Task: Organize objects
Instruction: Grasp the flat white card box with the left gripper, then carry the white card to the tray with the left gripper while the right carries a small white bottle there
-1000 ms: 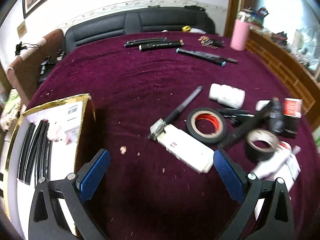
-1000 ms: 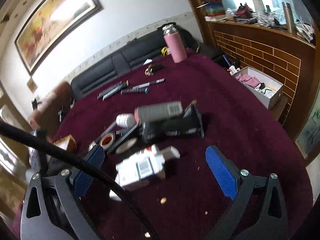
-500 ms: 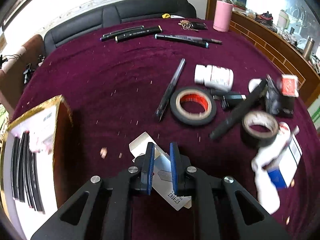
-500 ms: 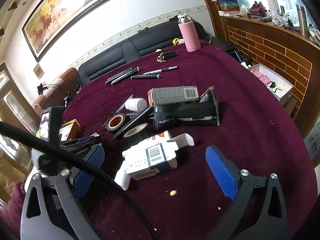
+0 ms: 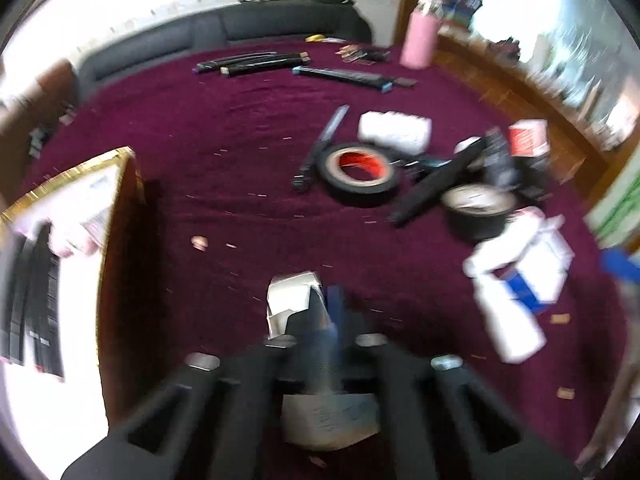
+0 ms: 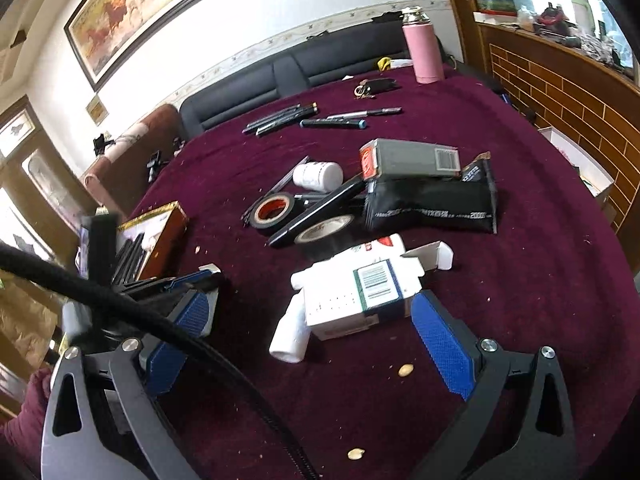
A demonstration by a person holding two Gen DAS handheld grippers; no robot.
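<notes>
In the blurred left wrist view my left gripper (image 5: 326, 308) has its jaws closing the last bit, and its blue pads press on a small white carton (image 5: 292, 300) just above the maroon cloth. The right wrist view shows that same gripper (image 6: 192, 280) low at the left, beside a gold-edged box (image 6: 160, 220) that holds black pens. My right gripper (image 6: 312, 316) is open. A white carton with a barcode (image 6: 360, 288) and a white bottle (image 6: 292, 332) lie between and just ahead of its fingers, and the right pad is at the carton's near corner.
Past the carton lie a black tape roll with a red core (image 6: 274, 210), a second tape roll (image 6: 324, 230), a black pouch (image 6: 432, 204), a grey box (image 6: 412, 158) and a white jar (image 6: 318, 176). Several pens (image 6: 288, 116) and a pink flask (image 6: 422, 50) are at the far edge.
The left gripper went from wide open to shut on the small white carton and carried it nearer. The right gripper moved in closer to the barcode carton and stayed open.
</notes>
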